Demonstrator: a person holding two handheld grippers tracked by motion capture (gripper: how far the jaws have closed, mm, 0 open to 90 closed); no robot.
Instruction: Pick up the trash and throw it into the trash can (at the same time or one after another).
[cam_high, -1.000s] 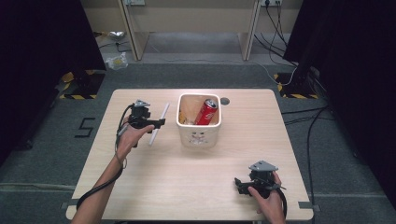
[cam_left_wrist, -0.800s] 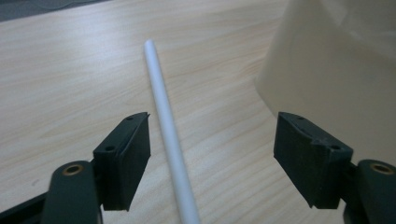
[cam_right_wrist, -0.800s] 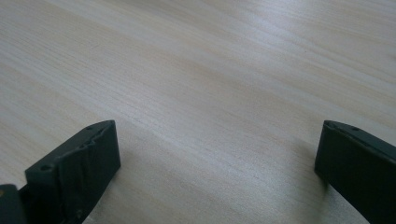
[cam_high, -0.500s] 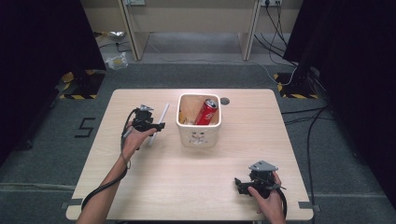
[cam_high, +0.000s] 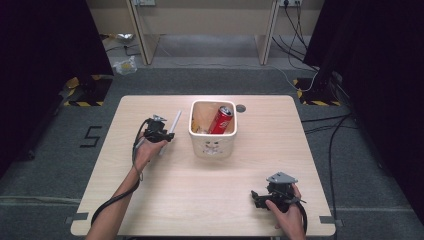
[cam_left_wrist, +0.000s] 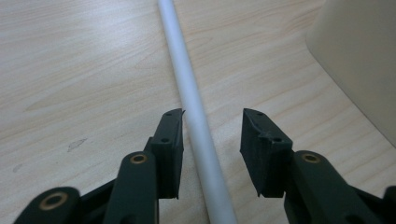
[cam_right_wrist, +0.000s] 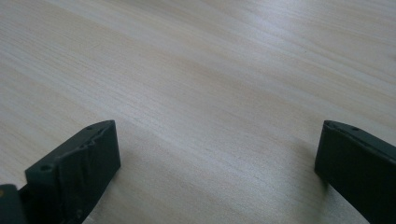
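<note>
A thin white rod lies on the wooden table, just left of a cream bin. My left gripper is low over it, and its jaws have just been closing with the rod between them. In the left gripper view the left gripper has one pad against the rod and a clear gap at the other. A red can leans inside the bin. Near the front right of the table, my right gripper rests with its jaws wide apart. Nothing but bare wood lies between the right gripper jaws.
The bin's cream wall stands close on the right of the rod. Some tan material sits in the bin beside the can. A dark round hole marks the table behind the bin. Cables trail from both grippers.
My left gripper has sunk toward the table around the rod and its jaws have narrowed. The right hand has stayed still.
</note>
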